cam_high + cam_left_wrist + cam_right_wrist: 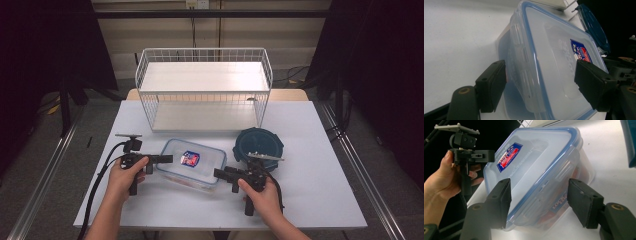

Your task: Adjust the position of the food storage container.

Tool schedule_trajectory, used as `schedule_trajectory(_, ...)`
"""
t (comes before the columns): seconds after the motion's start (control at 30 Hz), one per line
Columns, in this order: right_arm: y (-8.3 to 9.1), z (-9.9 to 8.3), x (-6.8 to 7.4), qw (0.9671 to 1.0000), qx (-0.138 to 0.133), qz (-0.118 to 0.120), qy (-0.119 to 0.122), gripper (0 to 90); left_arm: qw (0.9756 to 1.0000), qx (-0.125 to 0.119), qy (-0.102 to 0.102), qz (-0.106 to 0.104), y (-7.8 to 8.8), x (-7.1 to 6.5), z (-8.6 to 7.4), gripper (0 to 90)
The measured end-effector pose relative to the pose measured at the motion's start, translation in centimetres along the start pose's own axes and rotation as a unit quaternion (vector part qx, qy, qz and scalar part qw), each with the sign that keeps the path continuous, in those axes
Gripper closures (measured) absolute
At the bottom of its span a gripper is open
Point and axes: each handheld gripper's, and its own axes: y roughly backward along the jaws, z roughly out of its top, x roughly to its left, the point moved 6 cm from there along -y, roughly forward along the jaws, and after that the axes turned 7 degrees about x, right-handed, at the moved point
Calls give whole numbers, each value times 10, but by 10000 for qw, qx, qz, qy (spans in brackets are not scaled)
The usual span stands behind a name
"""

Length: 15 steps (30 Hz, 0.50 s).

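A clear plastic box [192, 162] with a blue-rimmed lid and a red and blue label lies in the middle of the white table [315, 190]. My left gripper [167, 159] reaches in at the box's left end. In the left gripper view, the gripper [539, 67] has its jaws either side of the box [549, 62]: one beside the latch flap, one over the lid, with no pressing visible. My right gripper [218, 173] meets the box's front right corner. In the right gripper view, this gripper [539, 187] straddles the lid edge of the box [536, 165], open.
A round container with a dark blue lid [258, 144] stands just right of the box, close to my right hand. A white wire rack [205, 85] with two shelves stands at the table's far side. A red item shows inside the box.
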Motion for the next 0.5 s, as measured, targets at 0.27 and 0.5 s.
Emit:
schedule_trajectory(0.27, 0, -4, -1, 9995, -9, 107, -294, 364, 9999, -75, 53, -60, -3, 0, 2, 280)
schedule_trajectory(0.5, -5, -7, 1, 9988, -22, 140, -468, 355, 9999, -133, 105, -11, -3, -1, 2, 283)
